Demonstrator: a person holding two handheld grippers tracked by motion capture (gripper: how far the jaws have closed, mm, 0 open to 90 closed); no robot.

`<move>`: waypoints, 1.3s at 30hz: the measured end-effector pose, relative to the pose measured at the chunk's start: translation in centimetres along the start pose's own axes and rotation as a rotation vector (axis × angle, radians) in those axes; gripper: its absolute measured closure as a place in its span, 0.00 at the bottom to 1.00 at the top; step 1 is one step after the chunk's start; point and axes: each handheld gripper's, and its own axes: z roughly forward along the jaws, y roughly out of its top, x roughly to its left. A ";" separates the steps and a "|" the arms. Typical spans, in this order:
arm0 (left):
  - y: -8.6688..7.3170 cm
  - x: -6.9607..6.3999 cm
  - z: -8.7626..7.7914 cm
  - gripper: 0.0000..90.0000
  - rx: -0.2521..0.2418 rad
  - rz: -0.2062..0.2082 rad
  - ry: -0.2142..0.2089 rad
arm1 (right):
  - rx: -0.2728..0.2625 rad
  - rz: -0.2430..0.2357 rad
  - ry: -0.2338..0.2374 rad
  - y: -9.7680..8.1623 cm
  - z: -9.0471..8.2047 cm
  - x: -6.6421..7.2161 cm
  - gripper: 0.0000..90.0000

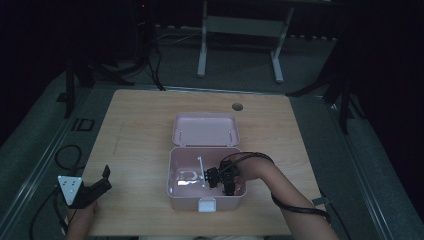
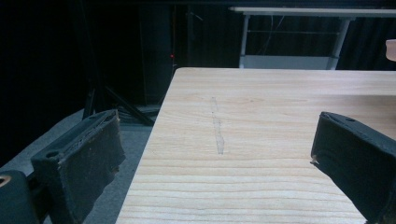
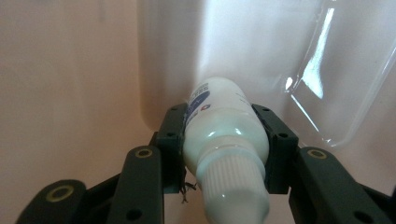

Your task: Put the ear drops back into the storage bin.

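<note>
A pink plastic box (image 1: pixel 171 172) stands open at the table's front middle, its lid (image 1: pixel 205 129) laid back flat behind it. My right gripper (image 1: pixel 220 181) reaches down inside the box near its right wall. In the right gripper view, the right gripper (image 3: pixel 222 116) is shut on a white bottle (image 3: pixel 224 144) with a ribbed white cap and a blue label; the cap points toward the camera. My left gripper (image 1: pixel 106 179) rests at the table's front left corner. In the left gripper view the left gripper (image 2: pixel 215 140) stands open with only bare wood between its jaws.
A clear glossy plastic piece (image 3: pixel 336 93) lies inside the box beside the bottle. The box has a white latch (image 1: pixel 207 205) on its front wall. A round cable hole (image 1: pixel 237 106) sits near the table's back edge. A white frame (image 1: pixel 240 30) stands on the floor beyond.
</note>
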 end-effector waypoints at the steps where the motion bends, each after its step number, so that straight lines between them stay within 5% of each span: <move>1: 0.0 0.0 0.0 0.03 0.000 0.001 0.001 | -0.002 0.002 -0.001 0.0 0.0 0.0 0.66; 18: 0.0 0.0 0.0 0.03 0.001 -0.001 0.003 | -0.021 0.016 -0.002 -0.2 -0.4 0.1 0.63; 35: 0.0 0.0 0.0 0.03 -0.001 -0.002 -0.003 | -0.106 0.047 -0.067 -1.5 -5.2 -0.1 0.53; 39: 0.0 0.0 0.0 0.03 -0.001 0.003 -0.003 | -0.143 0.080 -0.076 -2.1 -6.5 -0.1 0.42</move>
